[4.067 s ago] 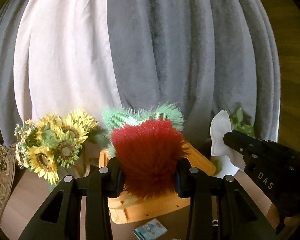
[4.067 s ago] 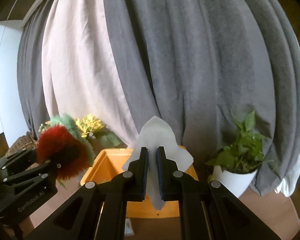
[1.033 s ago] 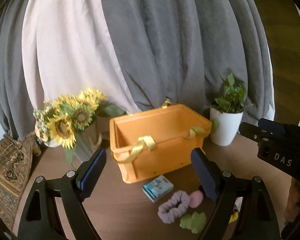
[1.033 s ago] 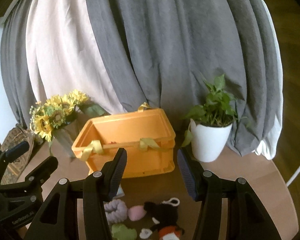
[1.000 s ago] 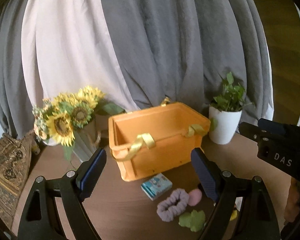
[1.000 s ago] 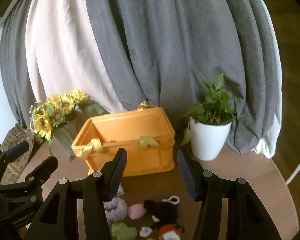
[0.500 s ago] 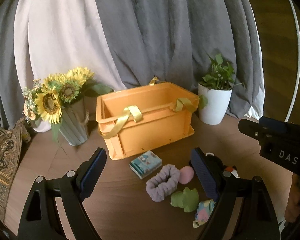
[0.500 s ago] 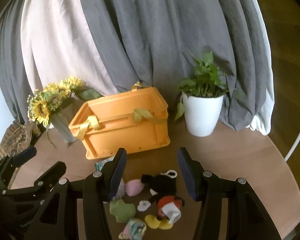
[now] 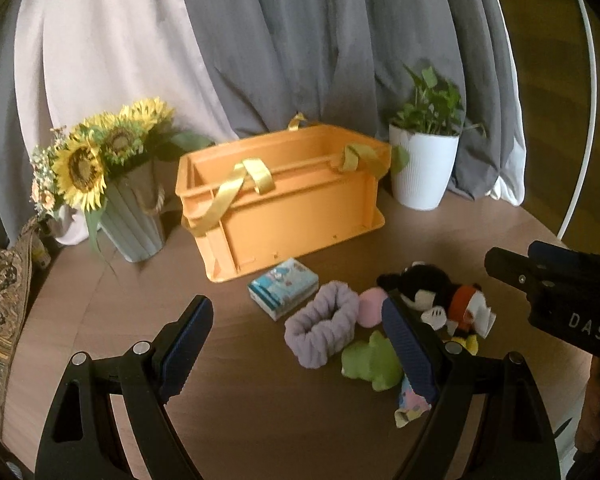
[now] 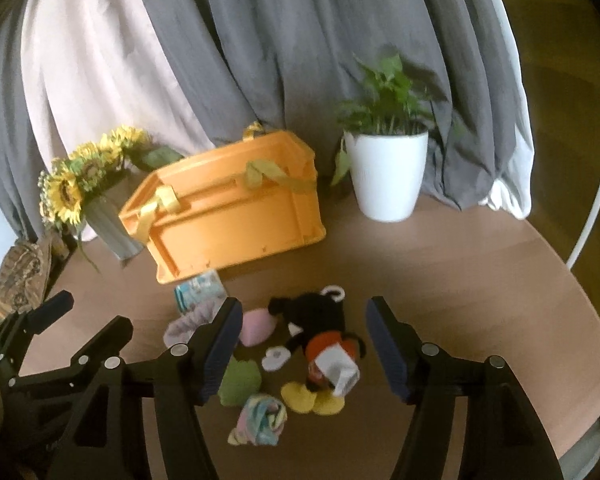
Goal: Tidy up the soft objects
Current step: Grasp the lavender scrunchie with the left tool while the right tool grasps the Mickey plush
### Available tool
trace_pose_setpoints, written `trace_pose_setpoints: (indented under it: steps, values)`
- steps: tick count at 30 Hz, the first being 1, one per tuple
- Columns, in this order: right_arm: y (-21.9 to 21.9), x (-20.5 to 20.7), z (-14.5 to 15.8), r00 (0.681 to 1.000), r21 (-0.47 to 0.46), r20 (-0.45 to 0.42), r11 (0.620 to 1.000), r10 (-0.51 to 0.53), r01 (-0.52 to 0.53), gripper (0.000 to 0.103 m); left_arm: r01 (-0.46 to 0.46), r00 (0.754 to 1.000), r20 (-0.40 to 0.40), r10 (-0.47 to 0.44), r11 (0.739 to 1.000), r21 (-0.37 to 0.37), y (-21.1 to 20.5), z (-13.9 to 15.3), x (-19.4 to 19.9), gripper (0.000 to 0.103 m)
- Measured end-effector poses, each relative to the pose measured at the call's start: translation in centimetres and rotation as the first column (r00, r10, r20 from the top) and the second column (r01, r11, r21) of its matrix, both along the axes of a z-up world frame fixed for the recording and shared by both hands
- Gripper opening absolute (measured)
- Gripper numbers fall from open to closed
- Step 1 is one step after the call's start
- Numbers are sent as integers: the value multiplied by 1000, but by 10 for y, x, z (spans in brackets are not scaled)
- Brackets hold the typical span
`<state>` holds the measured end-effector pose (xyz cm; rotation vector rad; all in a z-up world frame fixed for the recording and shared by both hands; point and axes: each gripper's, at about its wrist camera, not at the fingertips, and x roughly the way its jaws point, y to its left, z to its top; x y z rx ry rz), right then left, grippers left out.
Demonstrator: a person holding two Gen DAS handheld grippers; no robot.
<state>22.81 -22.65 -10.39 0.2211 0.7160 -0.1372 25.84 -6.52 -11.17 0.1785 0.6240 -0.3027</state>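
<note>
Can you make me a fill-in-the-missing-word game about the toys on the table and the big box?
1. The big box behind the toys is coloured ____.
2. The fuzzy hair tie lying beside the pink ball is coloured ____.
3. The yellow flowers standing left of the box are ____.
4. The plant to the right of the box grows in a ____ pot.

Missing words: orange; purple; sunflowers; white

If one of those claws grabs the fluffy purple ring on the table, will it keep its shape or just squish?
The purple ring looks like ruffled, plush fabric, so it would probably squash flat between the pads. It is likely light and might sag once lifted. Lying flat beside the pink puff, it seems unlikely to roll.
</note>
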Motion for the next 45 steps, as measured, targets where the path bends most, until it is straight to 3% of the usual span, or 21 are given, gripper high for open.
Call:
trace_pose_setpoints:
  steps: [15, 31, 37, 40, 45]
  values:
    - [-1, 4, -51, 989, 11, -134, 997, -68, 70, 65, 39, 998, -56, -38, 999, 23, -3, -39, 18, 87]
    - [-3, 24, -89, 967, 16, -240, 995, -89, 96, 65, 64, 988, -141, -63, 998, 2, -9, -73, 48, 84]
    - [-3, 34, -100, 960, 16, -263, 995, -94, 102, 65, 73, 980, -185, -75, 997, -20, -9, -85, 62, 76]
    - [-3, 37, -102, 958, 11, -271, 995, -96, 102, 65, 80, 973, -212, -87, 996, -44, -9, -91, 65, 67]
    - [-2, 39, -102, 960, -1, -264, 995, -94, 97, 64, 102, 966, -231, -114, 993, -63, -10, -94, 66, 44]
